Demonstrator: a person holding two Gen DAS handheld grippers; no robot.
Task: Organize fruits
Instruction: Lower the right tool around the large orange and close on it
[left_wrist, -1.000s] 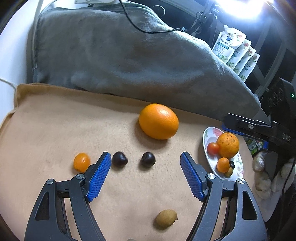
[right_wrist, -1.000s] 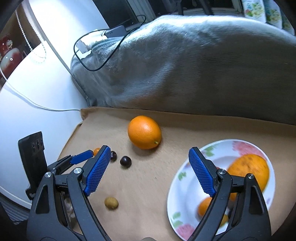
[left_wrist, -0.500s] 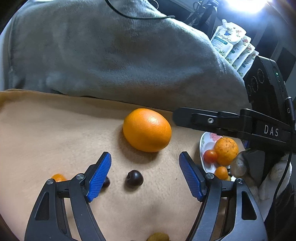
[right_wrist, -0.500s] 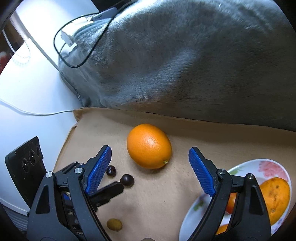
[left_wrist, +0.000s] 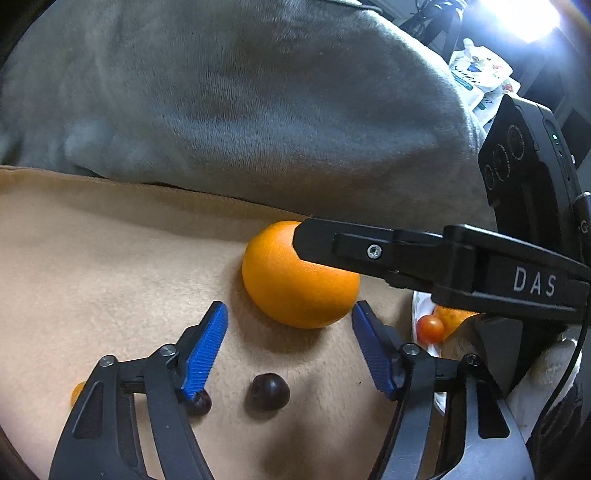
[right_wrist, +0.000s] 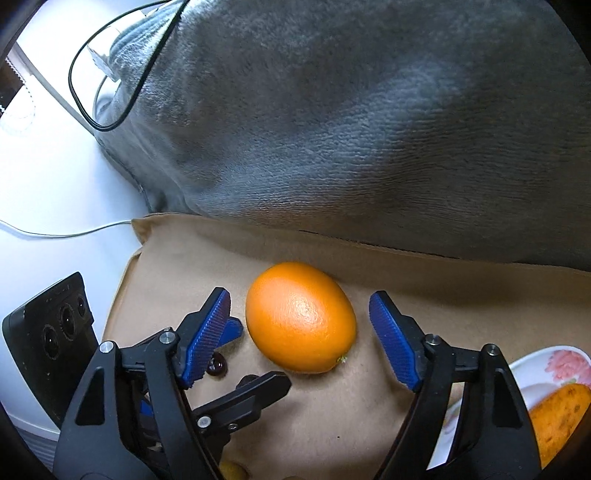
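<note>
A large orange (left_wrist: 295, 280) (right_wrist: 301, 317) lies on the tan mat (left_wrist: 92, 266). My left gripper (left_wrist: 290, 339) is open just short of it, its blue pads level with the near side. My right gripper (right_wrist: 301, 325) is open with its pads on either side of the orange, apart from it; its far finger (left_wrist: 388, 251) crosses over the orange in the left wrist view. Two dark cherries (left_wrist: 269, 391) (left_wrist: 199, 404) and a small orange fruit (left_wrist: 77, 391) lie under the left gripper. The floral plate (right_wrist: 543, 365) at the right holds a rough orange (right_wrist: 561, 417) and a red tomato (left_wrist: 429, 329).
A thick grey blanket (left_wrist: 240, 110) (right_wrist: 369, 129) rises right behind the mat. A black cable (right_wrist: 110, 92) lies on it at the far left. White pouches (left_wrist: 480, 77) stand at the far right. A yellowish fruit (right_wrist: 232, 470) sits at the right wrist view's bottom edge.
Both grippers have moved forward toward the large orange, which now sits between the right gripper's pads. The small fruits have slid toward the bottom of both views. Both stay open.
</note>
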